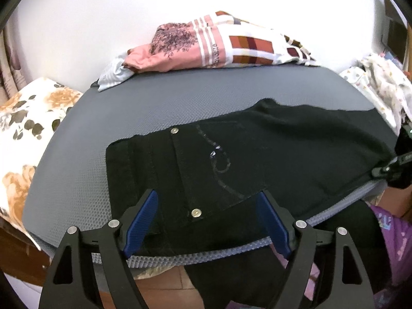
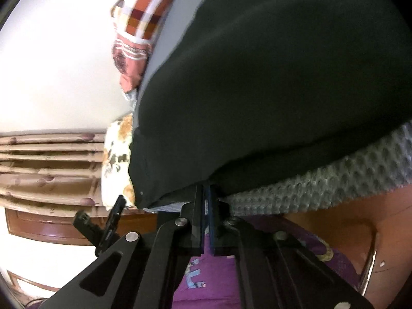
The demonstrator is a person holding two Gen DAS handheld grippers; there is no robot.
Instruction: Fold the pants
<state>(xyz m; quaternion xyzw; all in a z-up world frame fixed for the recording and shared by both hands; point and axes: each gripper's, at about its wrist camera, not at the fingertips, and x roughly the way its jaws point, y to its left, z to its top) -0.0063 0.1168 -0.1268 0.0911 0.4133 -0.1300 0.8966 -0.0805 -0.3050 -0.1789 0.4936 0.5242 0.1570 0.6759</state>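
Black pants point(image 1: 257, 154) lie across a grey mat point(image 1: 159, 103), waistband to the left, back pocket with two metal rivets facing up. Part of the pants hangs over the mat's near edge. My left gripper point(image 1: 207, 200) is open, its blue pads point(image 1: 143, 221) on either side of the pocket's lower rivet, just above the cloth. My right gripper point(image 2: 206, 193) is shut on the pants' near edge point(image 2: 257, 90) at the mat's rim point(image 2: 334, 177); it also shows at the right of the left wrist view point(image 1: 394, 167).
A pile of folded pink and checked cloth point(image 1: 219, 46) lies at the mat's far edge against a white wall. A floral pillow point(image 1: 25, 128) is at the left. White patterned cloth point(image 1: 381, 90) lies at the right. Purple clothing point(image 2: 206, 278) shows below.
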